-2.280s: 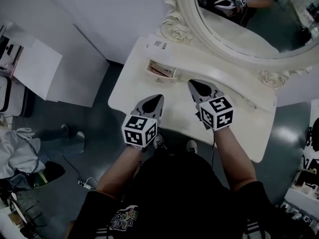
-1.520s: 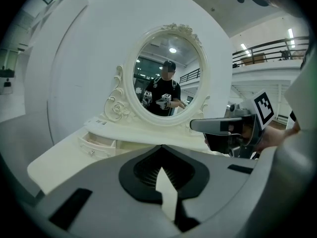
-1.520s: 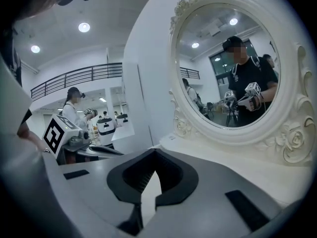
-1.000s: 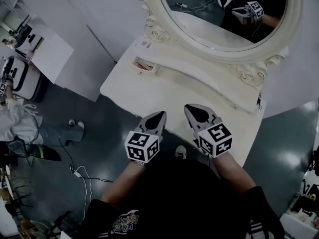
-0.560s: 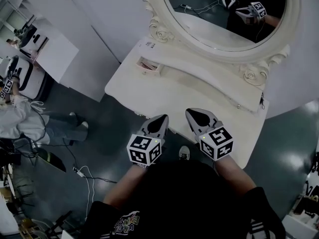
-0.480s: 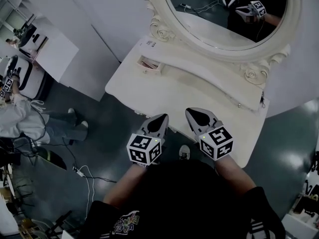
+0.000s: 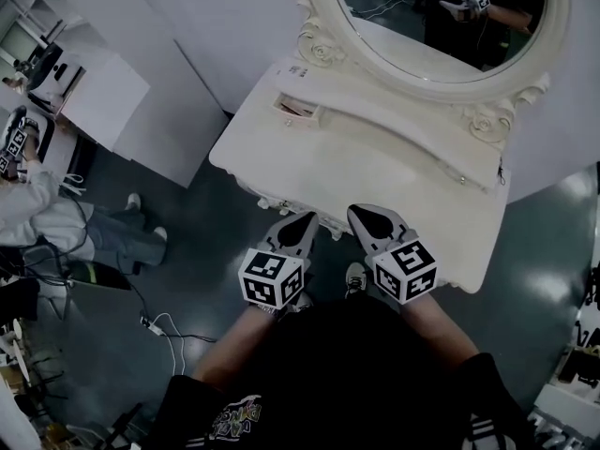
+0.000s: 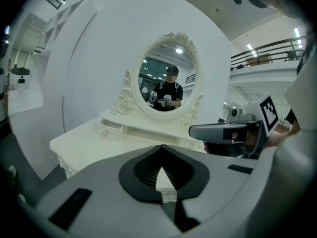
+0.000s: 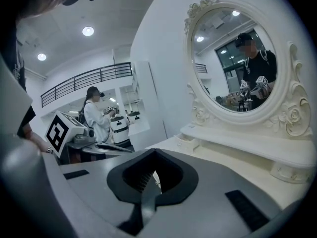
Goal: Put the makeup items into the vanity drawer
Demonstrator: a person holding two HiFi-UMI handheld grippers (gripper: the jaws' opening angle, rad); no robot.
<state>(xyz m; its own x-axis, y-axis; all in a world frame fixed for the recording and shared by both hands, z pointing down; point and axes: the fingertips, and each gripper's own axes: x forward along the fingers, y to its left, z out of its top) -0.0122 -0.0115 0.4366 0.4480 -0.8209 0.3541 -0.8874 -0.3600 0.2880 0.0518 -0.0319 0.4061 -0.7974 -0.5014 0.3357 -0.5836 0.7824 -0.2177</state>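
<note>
The white vanity point(image 7: 375, 162) stands in front of me under an oval mirror point(image 7: 441, 17). Its small drawer point(image 7: 300, 111) at the back left is pulled open, with brownish items lying inside that are too small to identify. My left gripper point(image 7: 302, 221) and right gripper point(image 7: 367, 216) hover side by side just off the vanity's front edge, both shut and empty. The left gripper view has its closed tips point(image 8: 161, 152) pointing at the tabletop, with the drawer point(image 8: 110, 129) far left. In the right gripper view the closed tips point(image 9: 154, 153) face the vanity's left end.
A person in white point(image 7: 37, 204) sits or stands on the dark floor far left. A white cabinet point(image 7: 94, 92) is beside them and cables point(image 7: 159, 326) trail nearby. My own shoes point(image 7: 354, 275) show below the table edge. A white wall runs behind the vanity.
Both grippers have drawn back from over the tabletop to just in front of its front edge. They stay shut and empty. The head view has shifted, so the vanity sits higher in frame.
</note>
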